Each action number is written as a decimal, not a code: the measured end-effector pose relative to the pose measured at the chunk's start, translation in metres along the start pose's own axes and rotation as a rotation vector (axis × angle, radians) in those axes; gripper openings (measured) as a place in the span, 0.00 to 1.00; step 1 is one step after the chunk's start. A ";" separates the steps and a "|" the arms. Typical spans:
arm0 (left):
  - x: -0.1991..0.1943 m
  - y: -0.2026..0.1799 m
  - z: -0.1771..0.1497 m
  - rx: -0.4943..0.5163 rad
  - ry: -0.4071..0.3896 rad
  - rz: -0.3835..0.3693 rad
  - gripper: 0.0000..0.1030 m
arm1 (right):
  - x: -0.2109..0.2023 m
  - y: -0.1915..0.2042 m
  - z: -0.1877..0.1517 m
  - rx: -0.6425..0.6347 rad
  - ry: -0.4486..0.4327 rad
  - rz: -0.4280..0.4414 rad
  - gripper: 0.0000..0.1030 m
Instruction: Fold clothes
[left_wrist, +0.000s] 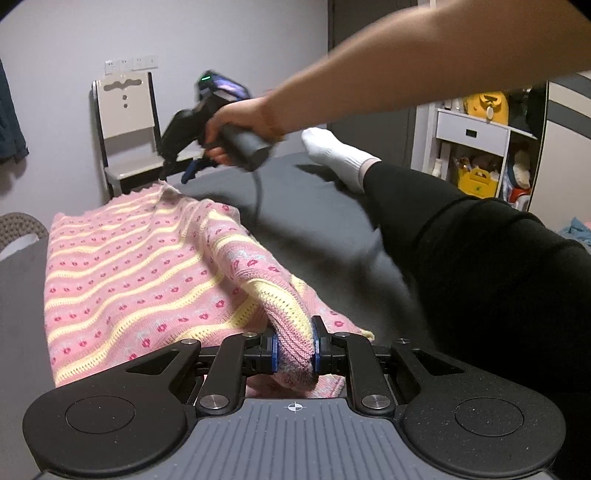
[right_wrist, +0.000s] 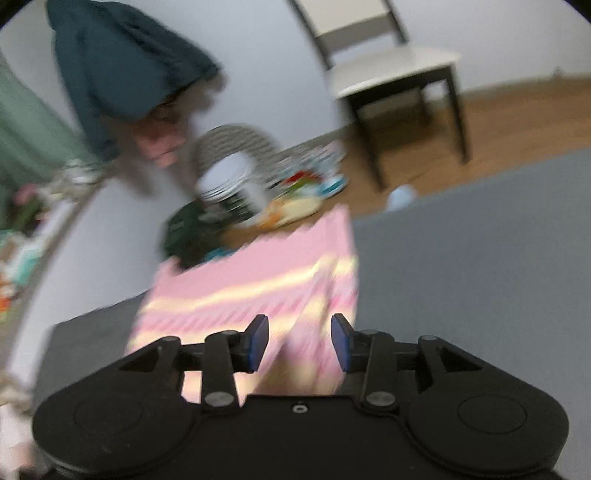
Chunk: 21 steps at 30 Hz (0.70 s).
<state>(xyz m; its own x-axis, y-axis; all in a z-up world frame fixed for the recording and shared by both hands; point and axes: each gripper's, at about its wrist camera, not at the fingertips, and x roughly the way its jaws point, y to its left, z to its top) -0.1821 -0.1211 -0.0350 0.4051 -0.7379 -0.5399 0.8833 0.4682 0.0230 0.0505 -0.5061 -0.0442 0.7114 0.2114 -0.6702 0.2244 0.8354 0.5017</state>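
A pink knitted garment (left_wrist: 125, 273) with yellow stripes and small red flowers lies spread on a dark grey bed (left_wrist: 303, 206). My left gripper (left_wrist: 295, 349) is shut on a bunched fold of its near edge, lifted slightly. In the left wrist view a hand holds my right gripper (left_wrist: 192, 173) above the garment's far corner. The right wrist view is blurred: the right gripper (right_wrist: 300, 341) stands open just above the pink garment (right_wrist: 258, 280), with nothing between its blue pads.
A person's leg in black trousers (left_wrist: 480, 251) with a white sock (left_wrist: 336, 151) rests on the bed to the right. A white chair (left_wrist: 127, 129) stands beyond the bed. Shelves with toys (left_wrist: 480, 147) are at the far right. A woven basket (right_wrist: 236, 147) sits on the floor.
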 end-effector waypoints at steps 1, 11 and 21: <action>0.000 0.002 0.000 -0.001 0.000 0.005 0.16 | -0.012 0.000 -0.012 -0.001 0.020 0.010 0.36; 0.004 -0.006 0.010 0.056 0.060 0.078 0.16 | -0.092 -0.004 -0.133 0.255 -0.042 0.203 0.50; 0.015 -0.028 0.023 0.076 0.089 0.166 0.16 | -0.088 0.014 -0.165 0.135 0.007 0.131 0.39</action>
<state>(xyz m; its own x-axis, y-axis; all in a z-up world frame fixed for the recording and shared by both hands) -0.1951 -0.1563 -0.0238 0.5274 -0.6057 -0.5958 0.8227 0.5393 0.1800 -0.1190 -0.4293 -0.0680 0.7361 0.3178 -0.5976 0.2179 0.7247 0.6537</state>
